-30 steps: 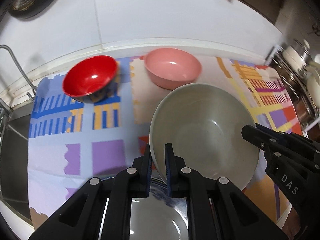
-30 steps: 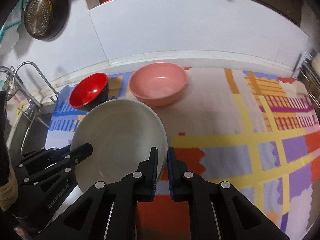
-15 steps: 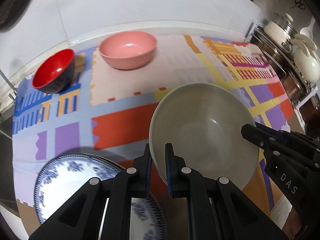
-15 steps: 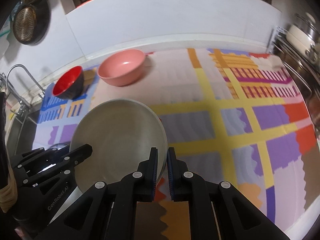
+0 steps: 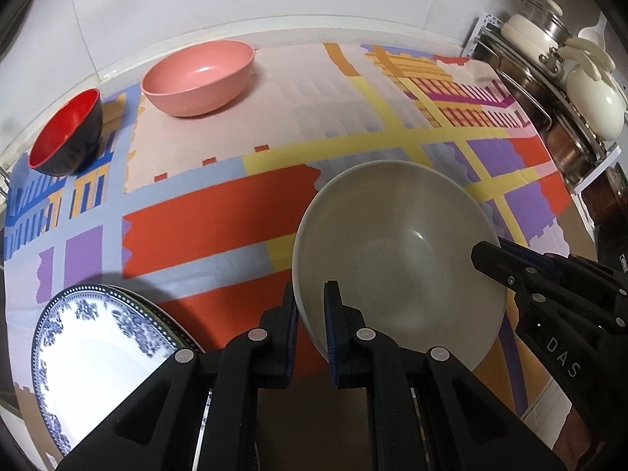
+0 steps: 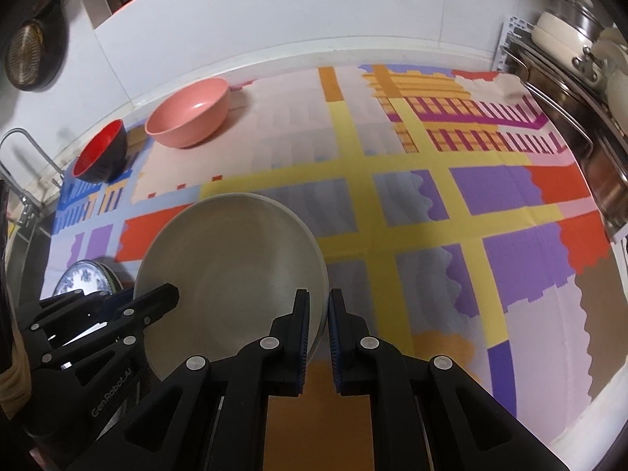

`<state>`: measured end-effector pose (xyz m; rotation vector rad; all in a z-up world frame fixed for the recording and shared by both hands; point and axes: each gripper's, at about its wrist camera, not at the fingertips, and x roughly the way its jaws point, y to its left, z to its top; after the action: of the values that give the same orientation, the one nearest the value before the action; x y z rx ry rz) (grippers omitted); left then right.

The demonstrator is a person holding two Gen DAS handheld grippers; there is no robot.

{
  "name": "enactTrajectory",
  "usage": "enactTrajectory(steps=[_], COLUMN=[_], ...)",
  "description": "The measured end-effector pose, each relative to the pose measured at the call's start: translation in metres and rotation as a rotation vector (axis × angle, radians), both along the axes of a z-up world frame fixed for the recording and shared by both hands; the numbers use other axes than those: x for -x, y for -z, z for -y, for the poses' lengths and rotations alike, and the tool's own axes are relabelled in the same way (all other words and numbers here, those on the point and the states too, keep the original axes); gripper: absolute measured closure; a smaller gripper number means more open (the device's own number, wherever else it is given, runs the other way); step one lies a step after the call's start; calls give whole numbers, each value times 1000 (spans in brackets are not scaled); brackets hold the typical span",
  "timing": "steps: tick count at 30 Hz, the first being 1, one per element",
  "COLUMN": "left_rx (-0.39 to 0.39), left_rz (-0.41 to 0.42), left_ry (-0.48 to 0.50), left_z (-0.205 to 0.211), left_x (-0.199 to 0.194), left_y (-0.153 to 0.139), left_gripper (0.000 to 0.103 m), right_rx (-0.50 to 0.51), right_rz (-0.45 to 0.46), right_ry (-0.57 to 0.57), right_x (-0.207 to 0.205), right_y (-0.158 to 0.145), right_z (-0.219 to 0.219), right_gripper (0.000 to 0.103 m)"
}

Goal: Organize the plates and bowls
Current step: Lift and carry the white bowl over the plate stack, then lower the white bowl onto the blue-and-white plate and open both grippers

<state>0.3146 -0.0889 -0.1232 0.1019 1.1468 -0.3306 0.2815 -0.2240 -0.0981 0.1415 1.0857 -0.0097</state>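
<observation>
Both claws, left point(image 5: 310, 316) and right point(image 6: 318, 324), pinch opposite rims of round, speckled grey bowl point(image 5: 396, 251).

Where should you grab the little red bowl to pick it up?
Probably by the rim. The red bowl stands upright on the cloth with its mouth open, its wall thin and its outside round and smooth. Come down from above, one finger inside and one outside. Pick the near side: the pink bowl sits close on its right.
</observation>
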Motion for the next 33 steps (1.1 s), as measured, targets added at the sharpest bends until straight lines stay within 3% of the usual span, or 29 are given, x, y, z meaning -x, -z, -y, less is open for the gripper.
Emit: enactTrajectory(steps=[13, 20, 33], left_rx=[-12, 18, 9], left_rz=[-3, -9, 96], left_ry=[-14, -36, -71], left_z=[6, 2, -15], left_x=[7, 7, 7], left_y=[4, 3, -27], left_gripper=[89, 87, 73], right_rx=[-6, -9, 1], right_rz=[-13, -11, 29], right_ry=[-2, -5, -11], right_x=[5, 7, 7], right_y=[7, 7, -9], right_z=[6, 5, 4], right_gripper=[91, 91, 91])
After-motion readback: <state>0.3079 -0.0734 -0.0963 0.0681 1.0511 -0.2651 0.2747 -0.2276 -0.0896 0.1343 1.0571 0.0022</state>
